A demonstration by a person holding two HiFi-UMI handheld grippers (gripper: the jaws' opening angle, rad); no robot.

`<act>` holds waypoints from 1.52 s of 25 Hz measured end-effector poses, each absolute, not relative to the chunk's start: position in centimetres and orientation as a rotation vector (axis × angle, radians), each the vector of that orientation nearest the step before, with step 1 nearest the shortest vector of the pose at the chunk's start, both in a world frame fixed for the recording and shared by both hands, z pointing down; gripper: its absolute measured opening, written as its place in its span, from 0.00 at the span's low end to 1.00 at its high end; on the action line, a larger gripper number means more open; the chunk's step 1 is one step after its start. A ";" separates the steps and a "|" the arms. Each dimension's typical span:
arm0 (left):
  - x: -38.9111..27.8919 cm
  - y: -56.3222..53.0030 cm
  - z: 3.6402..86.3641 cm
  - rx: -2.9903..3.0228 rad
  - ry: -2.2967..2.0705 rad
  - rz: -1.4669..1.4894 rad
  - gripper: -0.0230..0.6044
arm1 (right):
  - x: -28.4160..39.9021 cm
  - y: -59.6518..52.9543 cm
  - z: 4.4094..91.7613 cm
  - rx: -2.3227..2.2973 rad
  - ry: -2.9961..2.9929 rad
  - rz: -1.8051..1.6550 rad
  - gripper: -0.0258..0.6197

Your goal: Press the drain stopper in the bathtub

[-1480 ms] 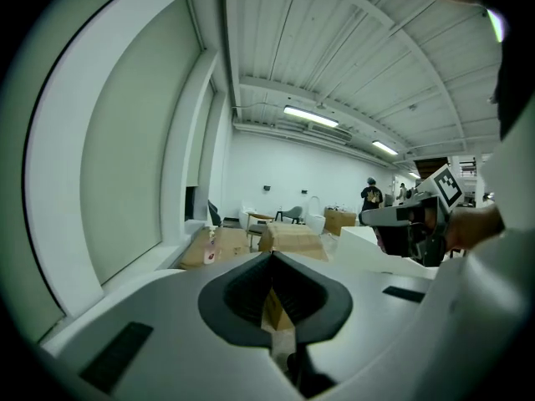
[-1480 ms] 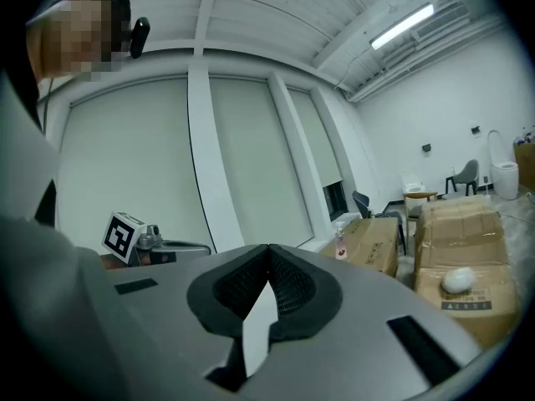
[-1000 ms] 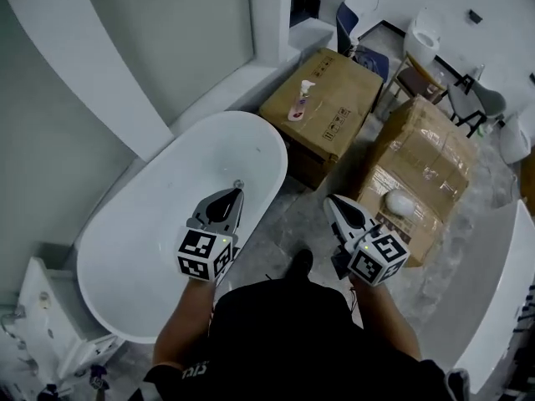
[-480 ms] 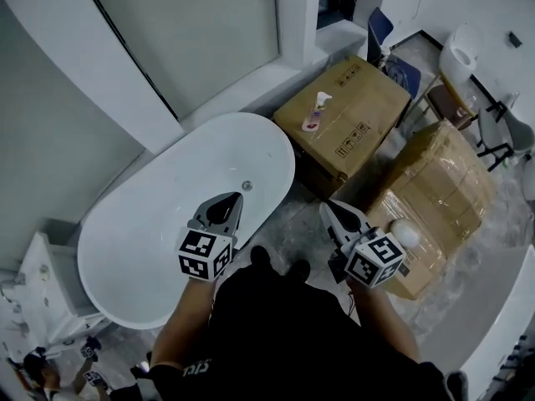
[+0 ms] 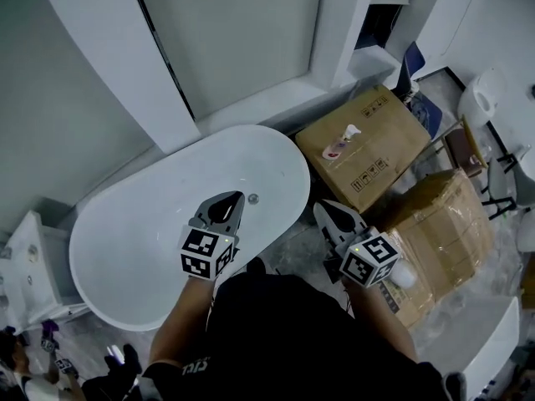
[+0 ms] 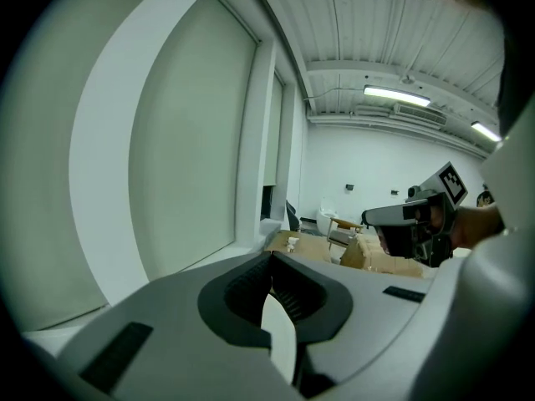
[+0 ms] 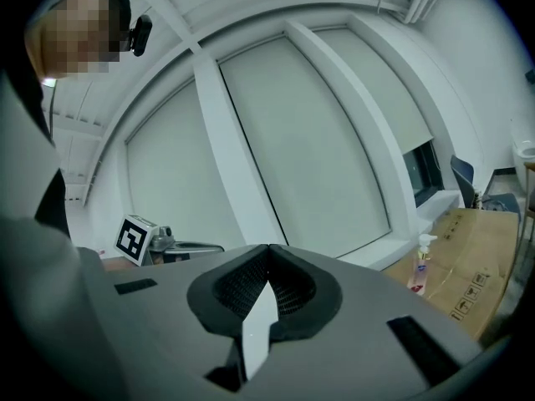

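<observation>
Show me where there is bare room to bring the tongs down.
The bathtub basin is bare, from the drain stopper to its left end. Crowded: the floor strip right of it, hemmed by cardboard boxes, one carrying a pump bottle.

The floor (image 5: 292,232) is carrying a white bathtub (image 5: 125,232), a cardboard box (image 5: 368,153) just beside it, and a second box (image 5: 443,224) nearby.

I'm seeing a cardboard box (image 5: 372,153) off to the right by the far wall, with a pump bottle (image 5: 338,146) upright on top. Nearer on the right sits a second box (image 5: 443,224), plastic-wrapped, with a white rounded thing (image 5: 404,275) on it. There's a blue chair (image 5: 412,59) at far right. Frosted panels (image 5: 226,40) cover the far wall.
</observation>
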State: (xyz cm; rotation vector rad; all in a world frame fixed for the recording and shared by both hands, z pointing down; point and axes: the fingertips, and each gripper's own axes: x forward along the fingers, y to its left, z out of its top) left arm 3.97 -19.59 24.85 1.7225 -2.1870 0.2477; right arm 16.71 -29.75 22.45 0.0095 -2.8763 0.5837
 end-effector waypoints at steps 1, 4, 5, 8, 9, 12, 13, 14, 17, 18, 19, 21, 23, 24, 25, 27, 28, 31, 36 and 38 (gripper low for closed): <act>2.9 -19.6 25.0 1.715 -2.189 0.239 0.06 | 15.4 -29.9 22.6 0.001 -2.870 0.578 0.06; 0.2 -19.4 25.5 1.698 -2.188 0.212 0.06 | 11.7 -29.9 22.8 -0.027 -2.855 0.570 0.06; -0.7 -19.2 25.7 1.695 -2.187 0.209 0.06 | 10.4 -29.6 22.9 -0.038 -2.853 0.567 0.06; -3.5 -18.8 25.9 1.691 -2.179 0.207 0.06 | 6.7 -28.8 22.9 -0.073 -2.849 0.557 0.06; -4.1 -18.7 25.9 1.695 -2.174 0.210 0.06 | 5.7 -28.7 23.0 -0.081 -2.846 0.558 0.06; -5.6 -18.5 26.2 1.705 -2.162 0.229 0.06 | 3.1 -28.9 23.7 -0.079 -2.838 0.575 0.06; -6.2 -18.4 26.4 1.700 -2.162 0.231 0.06 | 2.2 -29.2 23.9 -0.076 -2.835 0.582 0.06; -6.7 -18.4 26.5 1.690 -2.163 0.228 0.06 | 1.4 -29.5 24.1 -0.080 -2.831 0.585 0.06; -8.2 -18.4 27.0 1.643 -2.178 0.209 0.06 | -0.8 -30.0 24.4 -0.137 -2.809 0.565 0.06; -8.6 -18.5 27.2 1.621 -2.185 0.202 0.06 | -1.5 -30.2 24.5 -0.166 -2.800 0.556 0.06; -9.0 -18.7 27.4 1.596 -2.192 0.195 0.06 | -2.2 -30.5 24.6 -0.196 -2.791 0.546 0.06; -9.9 -19.2 27.9 1.543 -2.207 0.174 0.06 | -3.6 -31.3 25.1 -0.251 -2.768 0.531 0.06; -10.6 -20.0 28.2 1.495 -2.225 0.147 0.06 | -5.0 -32.2 25.7 -0.307 -2.743 0.518 0.06; -10.9 -20.6 28.3 1.474 -2.233 0.138 0.06 | -5.7 -32.7 25.9 -0.339 -2.729 0.509 0.06; -11.2 -21.2 28.3 1.453 -2.242 0.133 0.06 | -6.3 -33.2 26.2 -0.372 -2.714 0.499 0.06; -11.9 -22.2 28.3 1.400 -2.266 0.130 0.06 | -7.7 -34.2 26.9 -0.439 -2.676 0.482 0.06; -12.5 -22.4 28.3 1.364 -2.284 0.125 0.06 | -8.6 -34.5 27.3 -0.477 -2.654 0.477 0.06; -14.8 -22.6 29.3 1.227 -2.325 0.109 0.06 | -11.5 -34.3 28.4 -0.623 -2.588 0.449 0.06; -17.1 -23.2 31.6 1.065 -2.340 0.042 0.06 | -14.5 -34.2 30.6 -0.798 -2.504 0.399 0.06; -17.4 -23.4 32.4 1.026 -2.341 0.026 0.06 | -15.1 -34.6 32.2 -0.818 -2.457 0.398 0.06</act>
